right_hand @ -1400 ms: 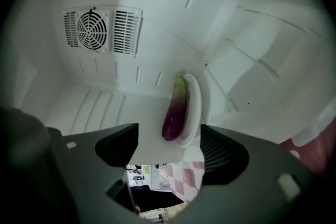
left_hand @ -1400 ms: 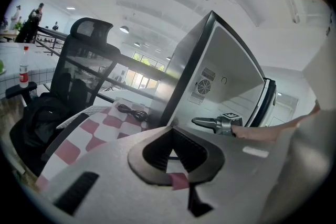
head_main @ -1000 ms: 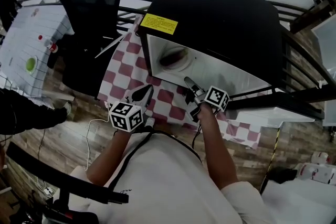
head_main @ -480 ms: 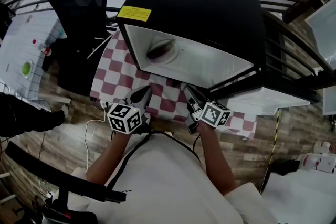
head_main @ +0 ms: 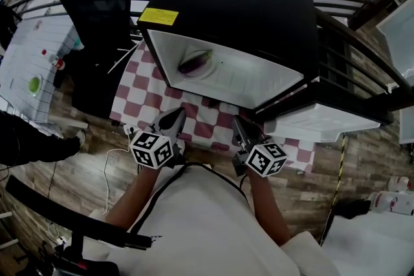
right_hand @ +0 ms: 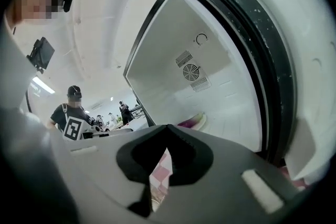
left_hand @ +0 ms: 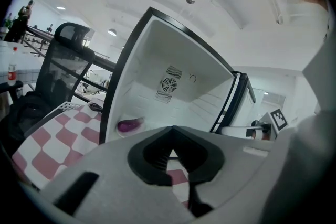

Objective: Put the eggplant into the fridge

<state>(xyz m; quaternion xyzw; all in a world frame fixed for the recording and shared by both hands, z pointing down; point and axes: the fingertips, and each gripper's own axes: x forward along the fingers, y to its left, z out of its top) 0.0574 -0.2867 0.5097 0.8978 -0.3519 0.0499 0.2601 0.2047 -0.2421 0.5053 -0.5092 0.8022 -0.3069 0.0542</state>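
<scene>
Head view shows the eggplant [head_main: 194, 62] already lying inside the open fridge [head_main: 246, 3], on a pale plate [head_main: 207, 70] at the left of the compartment. Its long axis runs roughly across the opening, well beyond both grippers toward the far edge of the tabletop [head_main: 139, 90]. The left gripper [head_main: 173, 118] and right gripper [head_main: 240, 130] hover over the near edge, fingers clenched together on nothing, the left one nearer the eggplant. What seems left is the white door [head_main: 323, 126], swung open toward the right edge and nearer the right gripper, with nothing between.
</scene>
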